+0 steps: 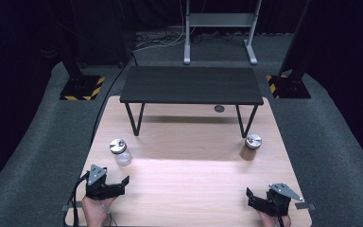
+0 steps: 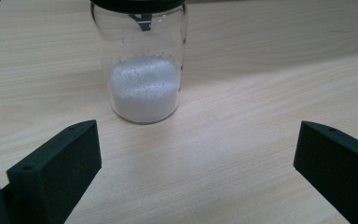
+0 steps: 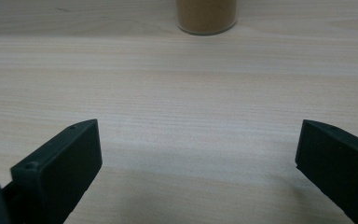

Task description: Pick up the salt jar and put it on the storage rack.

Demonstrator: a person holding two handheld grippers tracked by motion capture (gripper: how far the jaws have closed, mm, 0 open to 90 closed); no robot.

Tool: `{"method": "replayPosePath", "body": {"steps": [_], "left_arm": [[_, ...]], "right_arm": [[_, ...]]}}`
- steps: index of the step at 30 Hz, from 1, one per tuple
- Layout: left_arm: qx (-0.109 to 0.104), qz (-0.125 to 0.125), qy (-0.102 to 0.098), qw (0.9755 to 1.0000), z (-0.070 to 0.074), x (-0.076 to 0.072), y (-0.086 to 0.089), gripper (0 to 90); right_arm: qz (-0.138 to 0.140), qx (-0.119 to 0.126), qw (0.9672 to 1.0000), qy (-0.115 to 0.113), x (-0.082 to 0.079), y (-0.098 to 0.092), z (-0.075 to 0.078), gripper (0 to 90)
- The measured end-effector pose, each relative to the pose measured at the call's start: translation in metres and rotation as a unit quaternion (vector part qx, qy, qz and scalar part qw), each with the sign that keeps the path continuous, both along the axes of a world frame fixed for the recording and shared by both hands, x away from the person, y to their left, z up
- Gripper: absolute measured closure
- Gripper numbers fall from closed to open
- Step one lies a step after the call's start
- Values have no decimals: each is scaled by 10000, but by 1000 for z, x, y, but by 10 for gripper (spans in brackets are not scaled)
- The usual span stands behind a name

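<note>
Dim studio, pale wooden tabletop (image 1: pixel 189 184). We rest left hand-held gripper (image 1: pixel 123 182) and right hand-held gripper (image 1: pixel 249 195) at near edge, jaws wide, empty, each facing own jar: white-powder jar (image 2: pixel 143 70), brown-powder jar (image 3: pixel 207 16), likely ready for reach.

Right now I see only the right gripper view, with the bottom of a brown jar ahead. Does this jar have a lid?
Observer: Yes, the brown jar has a silver lid and stands upright.
Operator: What stands behind it?
Observer: A small black table, on the wooden table.
Operator: And the left tool?
Observer: The left tool is open, facing a glass jar of white powder.
</note>
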State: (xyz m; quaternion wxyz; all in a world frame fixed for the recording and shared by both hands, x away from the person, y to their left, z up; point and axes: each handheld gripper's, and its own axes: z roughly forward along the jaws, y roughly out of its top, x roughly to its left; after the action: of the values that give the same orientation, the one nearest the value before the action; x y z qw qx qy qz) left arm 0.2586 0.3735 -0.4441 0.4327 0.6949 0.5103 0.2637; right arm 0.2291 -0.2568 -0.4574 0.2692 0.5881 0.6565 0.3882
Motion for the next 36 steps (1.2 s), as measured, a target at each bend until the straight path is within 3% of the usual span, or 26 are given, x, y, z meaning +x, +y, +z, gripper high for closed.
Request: {"method": "replayPosePath", "body": {"steps": [4,18,29,36], "left_arm": [[75,-8,47,10000,2,3,-1,6],[186,157,28,9997,2,17,-7,2],[429,332,-34,9985,5,49,-24,1],[430,422,6,9982,6,70,-29,1]], "right_arm": [[59,-149,9999,24,1,4,1,0],[129,-128,9998,56,3,3,2,0],[122,-144,9998,30,2,3,1,0],[149,-139,9998,32,2,2,1,0]]}}
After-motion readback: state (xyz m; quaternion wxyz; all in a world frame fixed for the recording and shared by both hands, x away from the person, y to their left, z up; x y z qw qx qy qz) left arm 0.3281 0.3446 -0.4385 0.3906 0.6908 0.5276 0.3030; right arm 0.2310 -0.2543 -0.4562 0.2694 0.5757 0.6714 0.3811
